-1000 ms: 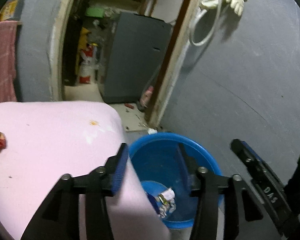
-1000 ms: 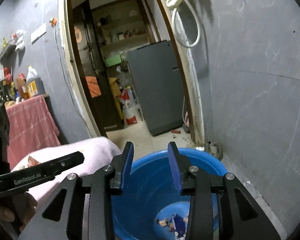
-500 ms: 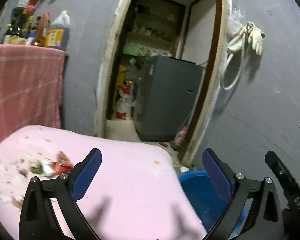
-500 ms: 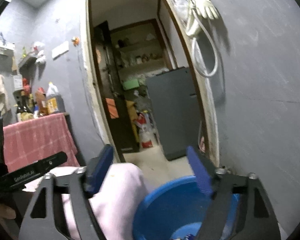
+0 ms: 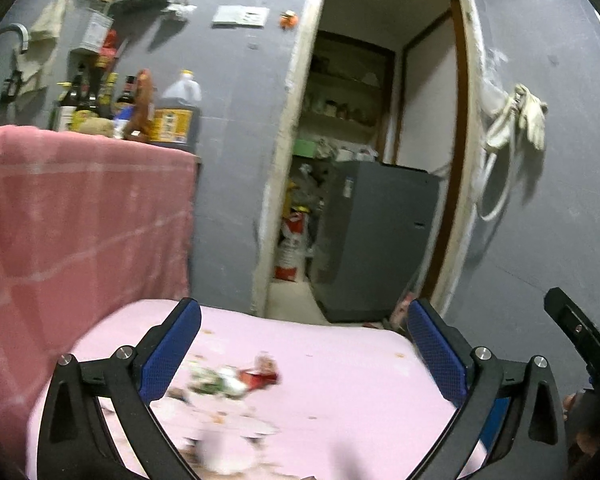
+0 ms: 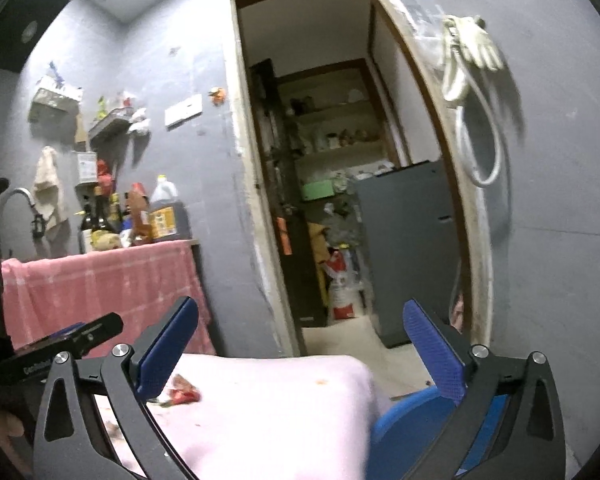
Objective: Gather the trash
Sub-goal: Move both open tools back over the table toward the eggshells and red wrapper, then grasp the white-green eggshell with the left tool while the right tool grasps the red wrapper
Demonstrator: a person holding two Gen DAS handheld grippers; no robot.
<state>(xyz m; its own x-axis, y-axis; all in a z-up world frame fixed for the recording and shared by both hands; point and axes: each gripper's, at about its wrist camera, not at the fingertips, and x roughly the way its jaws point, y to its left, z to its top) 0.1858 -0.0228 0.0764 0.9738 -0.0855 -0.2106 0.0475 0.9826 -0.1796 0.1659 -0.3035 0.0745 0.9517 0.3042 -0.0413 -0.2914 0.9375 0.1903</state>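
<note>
Trash lies on the pink-covered table (image 5: 340, 392): a red wrapper (image 5: 260, 374), green and white scraps (image 5: 216, 380) and torn white paper (image 5: 228, 436). My left gripper (image 5: 304, 352) is open wide and empty, just above and in front of this pile. My right gripper (image 6: 300, 348) is open wide and empty, over the table's right end. The red wrapper also shows in the right wrist view (image 6: 184, 394). The blue basin (image 6: 412, 420) stands low to the right of the table; only its rim shows.
A counter draped with a pink checked cloth (image 5: 80, 220) stands at left with bottles and an oil jug (image 5: 176, 116). A doorway opens to a grey cabinet (image 5: 376, 240). A grey wall with a hanging hose and gloves (image 5: 516, 124) is at right.
Both grippers have risen from over the blue basin, swung left toward the table and opened wide. The trash pile has come into the left wrist view.
</note>
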